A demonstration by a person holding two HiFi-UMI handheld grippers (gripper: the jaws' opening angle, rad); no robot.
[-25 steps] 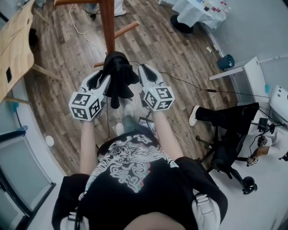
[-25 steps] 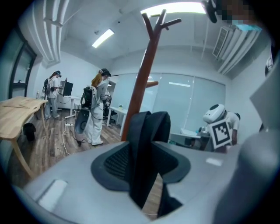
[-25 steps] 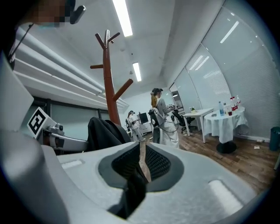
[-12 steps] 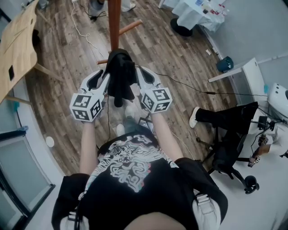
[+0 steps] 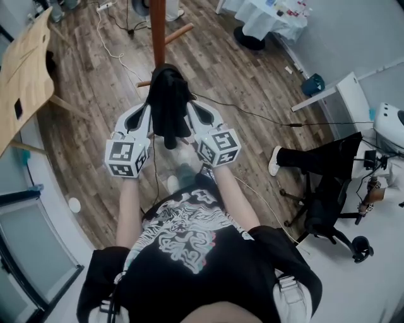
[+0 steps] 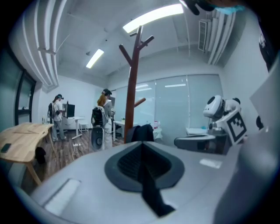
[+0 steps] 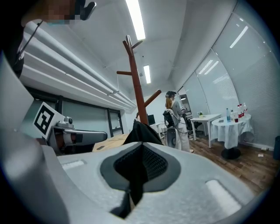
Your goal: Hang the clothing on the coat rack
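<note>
A black garment (image 5: 169, 107) hangs bunched between my two grippers, just in front of the brown wooden coat rack (image 5: 158, 31). My left gripper (image 5: 147, 110) has just been closing its jaws and is now shut on a strip of the black cloth (image 6: 151, 192). My right gripper (image 5: 190, 107) is shut on another fold of the cloth (image 7: 133, 183). In the left gripper view the coat rack (image 6: 131, 87) rises straight ahead with its pegs high above the jaws. It stands the same way in the right gripper view, where the coat rack (image 7: 138, 87) is close behind the garment (image 7: 142, 131).
A wooden table (image 5: 25, 69) stands at the left. At the right are an office chair (image 5: 322, 195) draped in black and a white cabinet (image 5: 344, 107). A round white-clothed table (image 5: 271, 19) sits far right. Cables cross the wooden floor. Two people (image 6: 103, 118) stand beyond the rack.
Both grippers and the black garment have moved forward, closer to the coat rack's pole, and sit slightly nearer each other.
</note>
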